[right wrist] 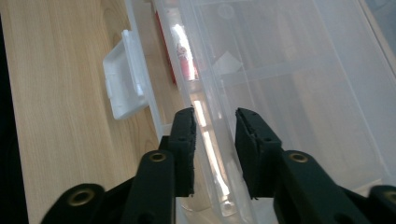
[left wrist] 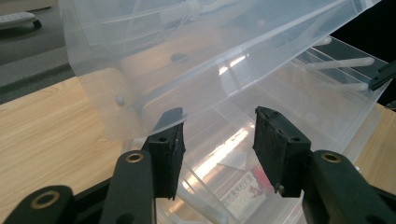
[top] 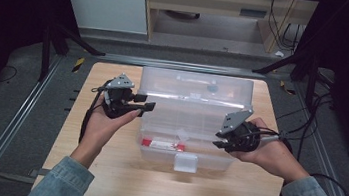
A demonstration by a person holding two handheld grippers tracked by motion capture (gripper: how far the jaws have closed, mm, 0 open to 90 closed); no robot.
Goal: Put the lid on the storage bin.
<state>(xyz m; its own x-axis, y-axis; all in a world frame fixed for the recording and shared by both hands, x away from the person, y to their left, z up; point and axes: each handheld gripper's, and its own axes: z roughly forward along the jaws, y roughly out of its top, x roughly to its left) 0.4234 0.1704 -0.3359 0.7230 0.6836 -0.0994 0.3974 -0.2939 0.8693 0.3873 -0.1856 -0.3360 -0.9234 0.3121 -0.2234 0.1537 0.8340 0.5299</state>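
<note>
Jaws apart astride clear box (top: 194,125); red-labelled contents (top: 162,144) indistinct.

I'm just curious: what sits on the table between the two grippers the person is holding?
In the high view, a clear plastic box with its lid up lies between the left gripper and the right gripper; a red packet lies inside.

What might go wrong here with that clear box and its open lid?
1. The lid stands raised with neither gripper clamped on it, so it may drop shut, perhaps onto the left gripper reaching in at the box's edge.
2. The right gripper has its jaws astride the box rim, apart; a nudge could slide the light box across the table.
</note>
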